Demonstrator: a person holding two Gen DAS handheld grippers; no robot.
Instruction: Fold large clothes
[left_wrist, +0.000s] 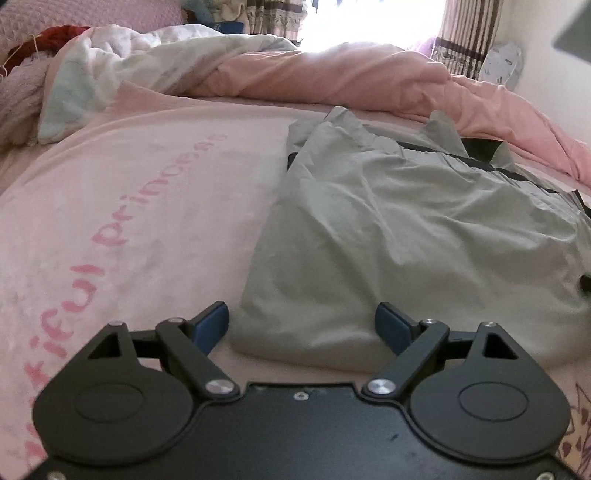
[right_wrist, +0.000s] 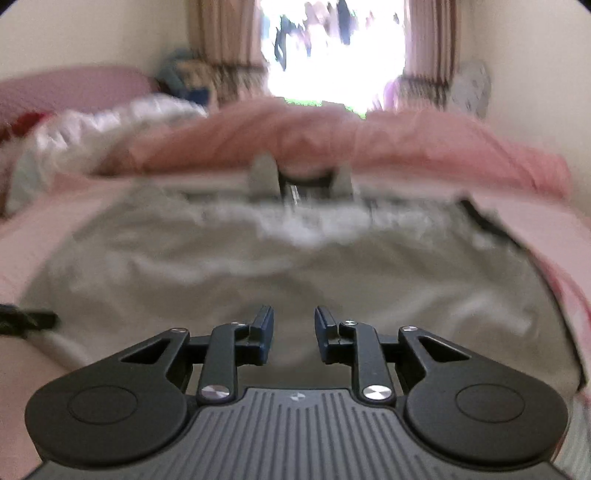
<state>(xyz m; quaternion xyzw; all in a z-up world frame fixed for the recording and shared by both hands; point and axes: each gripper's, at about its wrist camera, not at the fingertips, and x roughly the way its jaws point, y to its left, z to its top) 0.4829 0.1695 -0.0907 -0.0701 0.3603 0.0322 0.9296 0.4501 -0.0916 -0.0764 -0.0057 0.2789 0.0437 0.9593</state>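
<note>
Left hand-held gripper (left_wrist: 301, 325): jaws spread wide, nothing held; the near left corner of the garment lies between and just beyond the blue pads (left_wrist: 212, 323), not pinched.
Right hand-held gripper (right_wrist: 294, 338): jaws partly open with a narrow gap, nothing between them; it hovers over the garment's near middle. View is blurred.
Grey garment (left_wrist: 406, 240): spread on the bed ahead of both grippers, wrinkled, with black trim along its far and right edges.
Pink bed sheet (left_wrist: 129, 221): under the garment, printed lettering to the left gripper's left.
Pink duvet (left_wrist: 332, 77): bunched beyond the garment.
Curtains (right_wrist: 229, 40): far behind, flanking a bright window.
</note>
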